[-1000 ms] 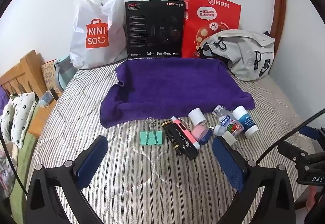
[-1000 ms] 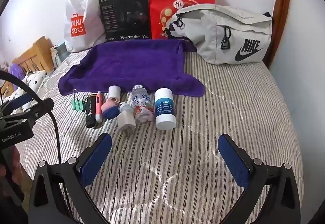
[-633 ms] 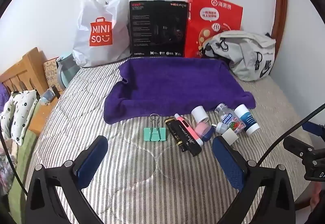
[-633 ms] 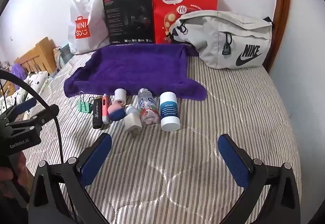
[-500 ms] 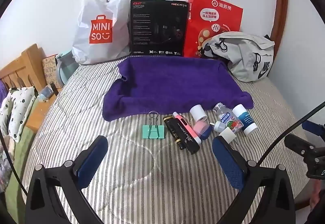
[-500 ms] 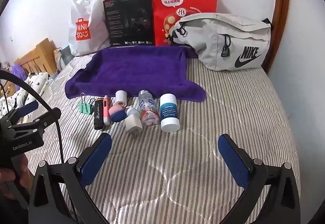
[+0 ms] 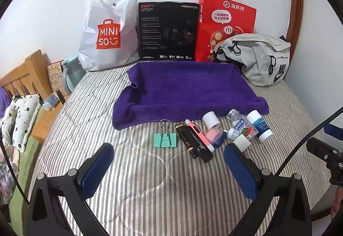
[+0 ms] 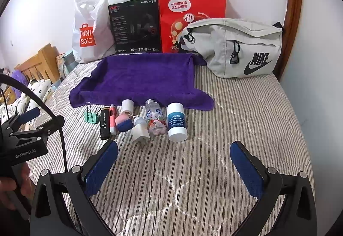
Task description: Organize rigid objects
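Note:
Small items lie in a row on the striped bed in front of a purple towel (image 7: 186, 90) (image 8: 141, 79): a green binder clip (image 7: 165, 139) (image 8: 91, 117), a black stick (image 7: 194, 142) (image 8: 104, 123), a pink pen (image 7: 199, 135) (image 8: 113, 119), a pink-and-blue case (image 7: 214, 136) (image 8: 122, 122), a white plug (image 7: 241, 142) (image 8: 140, 133), a clear bottle (image 7: 243, 124) (image 8: 155, 120) and a white-and-blue tube (image 7: 259, 125) (image 8: 176, 121). My left gripper (image 7: 169, 171) hovers open just short of the clip and stick. My right gripper (image 8: 173, 168) is open, nearer than the tube.
Against the back wall stand a white Miniso bag (image 7: 109, 30), a black box (image 7: 168, 30), a red paper bag (image 7: 227, 26) and a grey Nike bag (image 8: 238, 47). A wooden headboard (image 7: 25, 79) and bedside clutter sit left. A hand (image 8: 12, 184) holds the left gripper.
Both views have shifted slightly: the row of items and the towel sit a little farther and higher in frame. Both grippers stay open; nothing on the bed has moved.

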Action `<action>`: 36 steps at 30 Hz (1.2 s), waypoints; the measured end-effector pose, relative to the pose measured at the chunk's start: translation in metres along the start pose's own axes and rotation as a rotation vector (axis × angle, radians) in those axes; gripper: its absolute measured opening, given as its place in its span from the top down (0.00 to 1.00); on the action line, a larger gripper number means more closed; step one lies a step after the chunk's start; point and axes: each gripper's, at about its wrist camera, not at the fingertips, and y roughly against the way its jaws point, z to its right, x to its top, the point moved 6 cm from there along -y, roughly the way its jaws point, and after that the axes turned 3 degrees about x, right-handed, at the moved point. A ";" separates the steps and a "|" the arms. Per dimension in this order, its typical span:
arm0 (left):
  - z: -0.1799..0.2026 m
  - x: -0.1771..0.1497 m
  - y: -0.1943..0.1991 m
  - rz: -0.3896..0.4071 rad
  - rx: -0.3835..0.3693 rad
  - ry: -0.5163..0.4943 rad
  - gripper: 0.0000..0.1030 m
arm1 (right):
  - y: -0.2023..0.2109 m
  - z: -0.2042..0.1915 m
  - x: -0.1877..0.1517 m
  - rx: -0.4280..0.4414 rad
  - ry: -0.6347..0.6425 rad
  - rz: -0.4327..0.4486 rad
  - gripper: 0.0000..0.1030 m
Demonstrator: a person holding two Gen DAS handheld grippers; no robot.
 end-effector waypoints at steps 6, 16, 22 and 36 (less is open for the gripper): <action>0.000 -0.001 0.000 0.000 0.002 0.000 0.00 | 0.001 -0.001 0.000 -0.003 0.003 0.002 0.00; 0.000 -0.003 0.000 -0.002 0.003 -0.006 0.00 | 0.000 0.001 -0.001 -0.010 -0.001 0.002 0.00; 0.001 -0.004 0.001 0.000 0.006 -0.009 0.00 | 0.000 -0.001 -0.002 -0.024 0.010 0.000 0.00; -0.001 -0.002 0.002 0.000 0.004 -0.011 0.00 | 0.001 0.001 -0.004 -0.024 0.003 0.002 0.00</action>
